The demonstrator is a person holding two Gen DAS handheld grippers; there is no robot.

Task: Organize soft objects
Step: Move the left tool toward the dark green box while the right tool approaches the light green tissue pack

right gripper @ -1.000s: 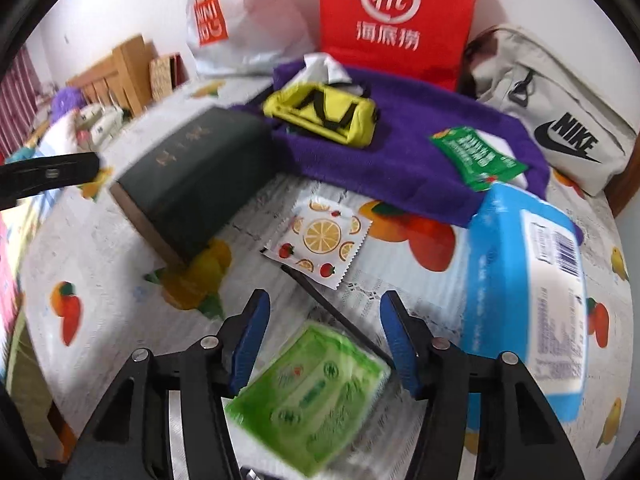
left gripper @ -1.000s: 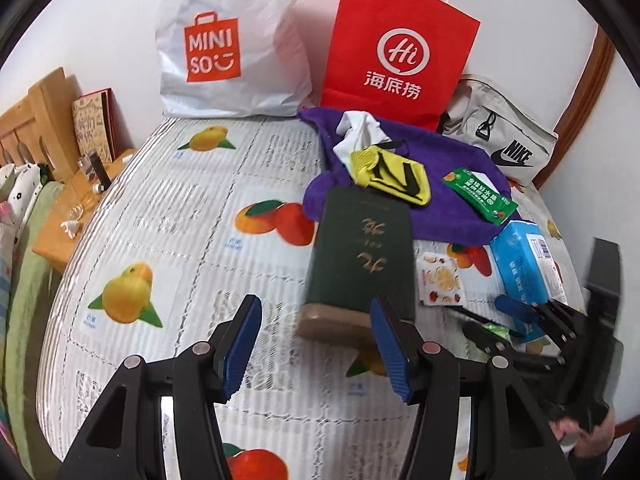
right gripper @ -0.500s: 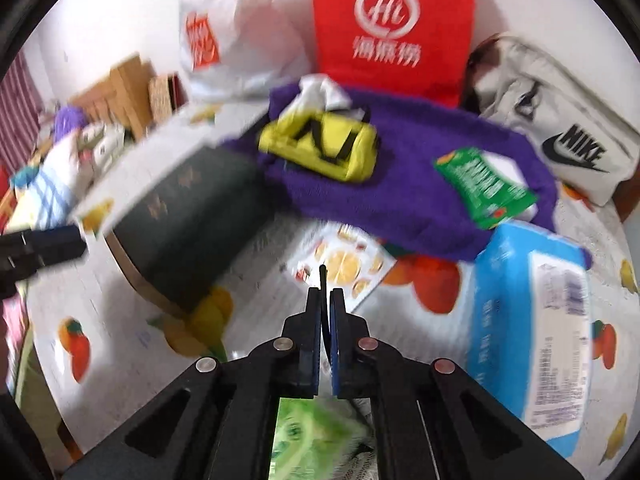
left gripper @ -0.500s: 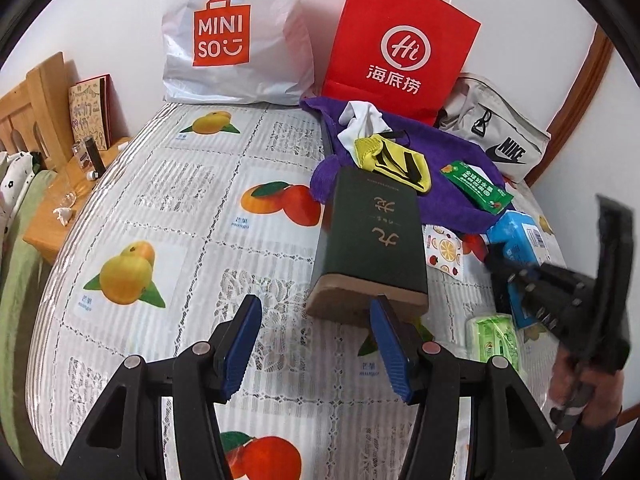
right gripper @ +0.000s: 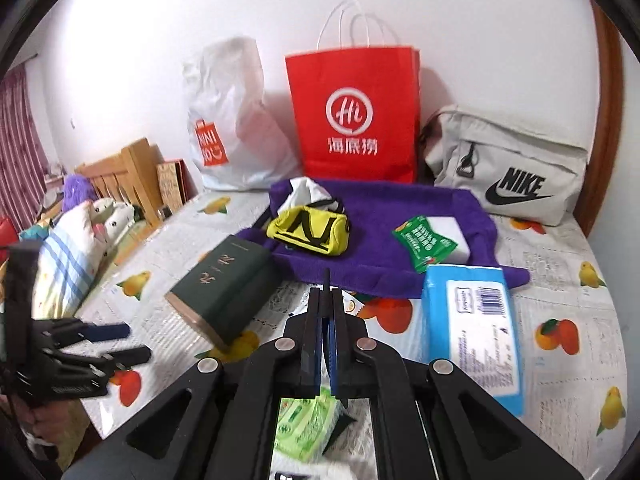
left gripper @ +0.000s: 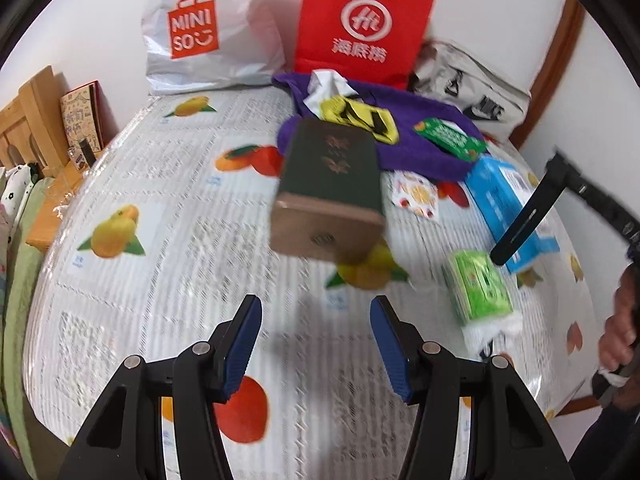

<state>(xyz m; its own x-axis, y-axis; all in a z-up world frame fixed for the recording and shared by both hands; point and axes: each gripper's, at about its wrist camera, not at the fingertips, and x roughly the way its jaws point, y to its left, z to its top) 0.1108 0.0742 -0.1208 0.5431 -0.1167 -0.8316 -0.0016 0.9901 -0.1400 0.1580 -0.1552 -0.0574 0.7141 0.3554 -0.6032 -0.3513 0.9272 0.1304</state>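
Note:
On the fruit-print bed a purple towel (right gripper: 380,248) carries a yellow pouch (right gripper: 308,232) and a green-and-white packet (right gripper: 428,240). A blue wipes pack (right gripper: 472,328) lies to its right. A green tissue packet (left gripper: 480,288) lies near the bed's front; it also shows under my right gripper (right gripper: 326,308). That gripper is shut, with a thin black strip pinched between its pads and sticking out past the tips. My left gripper (left gripper: 316,340) hangs open and empty above the sheet, short of a dark green box (left gripper: 328,176).
A red paper bag (right gripper: 352,116), a white shopping bag (right gripper: 224,128) and a grey Nike bag (right gripper: 512,176) stand against the back wall. A wooden headboard (right gripper: 124,176) and pillows (right gripper: 72,248) are at the left. A small fruit-print sachet (left gripper: 416,196) lies by the towel.
My right gripper went from open around the green packet to shut on the black strip, then rose and tipped up. My left gripper drew back from the green box.

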